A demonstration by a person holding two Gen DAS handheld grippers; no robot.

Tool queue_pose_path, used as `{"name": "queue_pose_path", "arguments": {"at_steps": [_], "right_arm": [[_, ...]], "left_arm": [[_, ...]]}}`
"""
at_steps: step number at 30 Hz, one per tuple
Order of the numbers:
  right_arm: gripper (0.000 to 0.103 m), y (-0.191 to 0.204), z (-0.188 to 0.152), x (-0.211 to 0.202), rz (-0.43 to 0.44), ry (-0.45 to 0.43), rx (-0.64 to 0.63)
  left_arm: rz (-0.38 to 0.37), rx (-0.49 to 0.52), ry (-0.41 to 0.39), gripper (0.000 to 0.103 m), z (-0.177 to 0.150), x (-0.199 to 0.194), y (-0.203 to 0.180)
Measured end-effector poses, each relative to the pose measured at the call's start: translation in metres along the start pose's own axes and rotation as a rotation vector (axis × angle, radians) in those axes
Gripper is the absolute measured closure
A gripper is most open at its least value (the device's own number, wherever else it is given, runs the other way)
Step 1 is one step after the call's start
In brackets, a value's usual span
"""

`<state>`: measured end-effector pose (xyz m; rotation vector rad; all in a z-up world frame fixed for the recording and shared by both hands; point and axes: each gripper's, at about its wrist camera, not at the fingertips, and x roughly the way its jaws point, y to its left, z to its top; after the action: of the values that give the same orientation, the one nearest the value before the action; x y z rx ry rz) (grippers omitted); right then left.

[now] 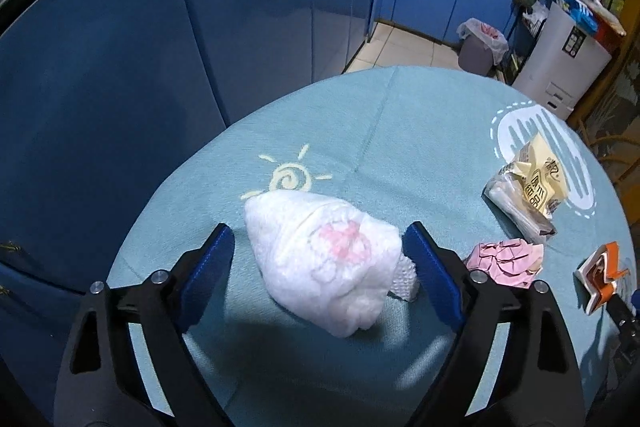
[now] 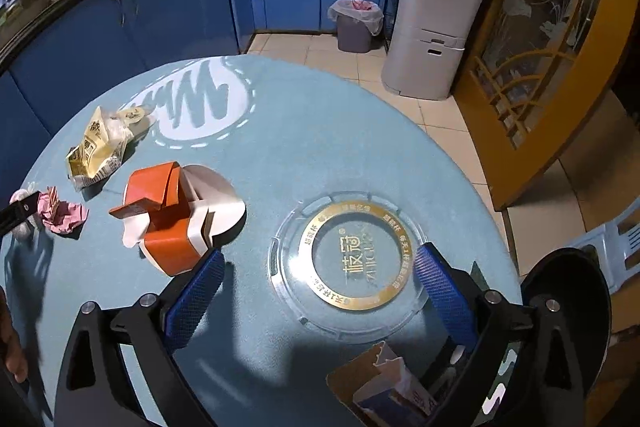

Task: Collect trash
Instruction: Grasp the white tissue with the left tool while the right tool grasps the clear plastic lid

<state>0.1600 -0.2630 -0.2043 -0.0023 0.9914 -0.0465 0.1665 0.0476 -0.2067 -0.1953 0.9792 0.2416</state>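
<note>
My right gripper [image 2: 316,291] hangs over a round table [image 2: 280,147] covered in light blue cloth, my blue-padded jaws spread wide on either side of a clear plastic lid [image 2: 347,263] with a gold ring, not touching it. To the left lie a flattened orange and white paper cup [image 2: 172,215], a crumpled pink paper [image 2: 64,213] and a yellow wrapper [image 2: 100,151]. A lined bin [image 2: 355,25] stands on the tiled floor beyond.

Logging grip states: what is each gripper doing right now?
Left gripper: open, astride the white tissue wad.
Right gripper: open, over the clear lid.
</note>
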Motion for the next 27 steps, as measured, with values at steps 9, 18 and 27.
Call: {"name": "queue_pose_path", "arguments": {"at_steps": [9,18,27], "right_arm": [[0.009,-0.022,0.002,0.004,0.031,0.028,0.098],[0.019,-0.01,-0.006,0.008,0.001,0.034,0.07],[0.02,0.005,-0.016,-0.013,0.014,-0.016,0.018]], "left_arm": [[0.028,0.008,-0.007,0.022,0.001,0.002,0.003],[0.082,0.004,-0.045,0.069,-0.009,-0.008,0.018],[0.047,0.037,-0.079,0.084,-0.007,-0.024,0.012]]}}
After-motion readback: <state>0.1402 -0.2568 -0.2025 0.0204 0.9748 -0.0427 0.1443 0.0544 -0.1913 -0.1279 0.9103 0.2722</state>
